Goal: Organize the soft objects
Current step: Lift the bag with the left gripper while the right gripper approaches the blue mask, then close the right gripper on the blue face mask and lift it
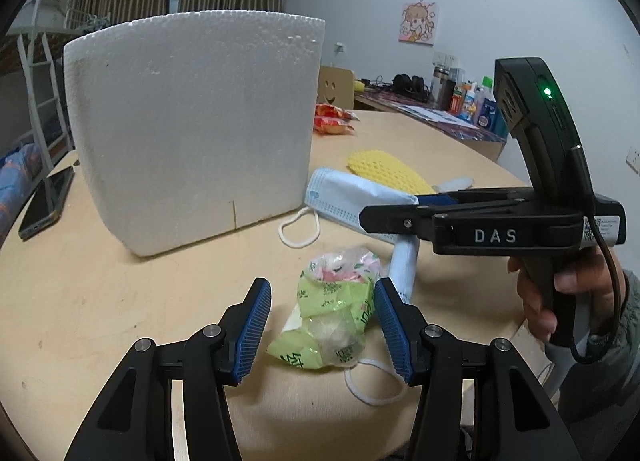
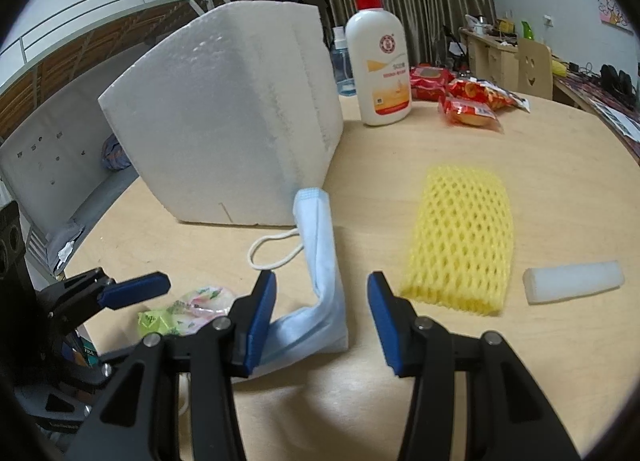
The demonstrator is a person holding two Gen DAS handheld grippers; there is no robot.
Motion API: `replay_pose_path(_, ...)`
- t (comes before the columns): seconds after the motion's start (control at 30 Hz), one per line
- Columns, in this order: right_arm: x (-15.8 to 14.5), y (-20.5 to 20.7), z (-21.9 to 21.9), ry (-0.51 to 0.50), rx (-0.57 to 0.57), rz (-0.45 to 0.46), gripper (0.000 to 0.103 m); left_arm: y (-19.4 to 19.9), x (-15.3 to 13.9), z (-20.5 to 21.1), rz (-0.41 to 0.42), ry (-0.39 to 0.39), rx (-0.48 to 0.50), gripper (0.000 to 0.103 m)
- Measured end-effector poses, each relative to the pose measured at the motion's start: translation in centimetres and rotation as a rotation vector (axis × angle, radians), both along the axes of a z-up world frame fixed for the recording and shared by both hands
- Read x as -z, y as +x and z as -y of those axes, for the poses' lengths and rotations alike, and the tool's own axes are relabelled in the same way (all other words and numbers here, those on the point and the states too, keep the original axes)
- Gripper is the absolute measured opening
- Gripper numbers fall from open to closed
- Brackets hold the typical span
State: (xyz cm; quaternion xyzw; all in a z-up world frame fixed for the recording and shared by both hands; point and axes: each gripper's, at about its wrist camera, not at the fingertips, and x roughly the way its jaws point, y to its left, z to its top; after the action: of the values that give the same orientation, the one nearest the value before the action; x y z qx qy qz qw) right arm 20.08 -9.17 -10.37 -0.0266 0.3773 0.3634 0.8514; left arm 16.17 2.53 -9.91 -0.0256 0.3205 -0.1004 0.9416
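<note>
A white foam box [image 1: 192, 121] stands on the tan table; it also shows in the right wrist view [image 2: 236, 125]. My left gripper [image 1: 322, 301] is open around a crumpled green plastic bag [image 1: 336, 313], jaws on either side of it, not touching. My right gripper [image 2: 322, 301] is open and empty above a folded blue face mask [image 2: 320, 261], which also shows in the left wrist view [image 1: 344, 197]. A yellow foam net sleeve [image 2: 460, 245] lies to the right of the mask, and a white foam piece [image 2: 572, 281] lies further right.
A lotion pump bottle [image 2: 380, 61] and red snack packets [image 2: 472, 101] stand behind the box. A phone [image 1: 48, 201] lies left of the box near the table edge. A cluttered desk [image 1: 440, 109] runs along the far wall.
</note>
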Motion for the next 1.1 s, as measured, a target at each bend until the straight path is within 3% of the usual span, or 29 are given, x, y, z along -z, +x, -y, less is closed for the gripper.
replay_pose_path(0.23,0.2,-0.2,-0.3,-0.006,0.002,-0.002,0.053,0.0,0.4,0.4,-0.032,0.013,0.012,0.056)
replay_pose_path(0.43,0.3,-0.4,-0.7,-0.017,0.006,0.001,0.053,0.8,1.0,-0.4,-0.062,-0.02,-0.017,0.055)
replay_pose_path(0.47,0.3,-0.5,-0.7,-0.018,0.006,0.002,0.053,0.8,1.1,-0.4,-0.054,-0.011,-0.017,0.054)
replay_pose_path(0.53,0.4,-0.6,-0.7,-0.021,0.006,0.006,0.053,0.7,1.1,-0.2,-0.053,-0.005,-0.01,0.038)
replay_pose_path(0.63,0.5,-0.6,-0.7,-0.022,0.012,0.005,0.053,0.7,1.1,-0.3,-0.049,-0.018,-0.018,0.032)
replay_pose_path(1.0,1.1,-1.3,-0.6,-0.039,0.041,0.028,0.053,0.2,1.1,-0.6,0.0,-0.02,-0.045,0.031)
replay_pose_path(1.07,1.1,-1.5,-0.7,-0.048,0.049,0.043,0.049,0.2,1.2,-0.7,0.009,-0.025,-0.046,0.031)
replay_pose_path(1.1,1.2,-1.7,-0.7,-0.057,0.052,0.055,0.039,0.1,1.2,-0.9,0.012,-0.028,-0.049,0.031)
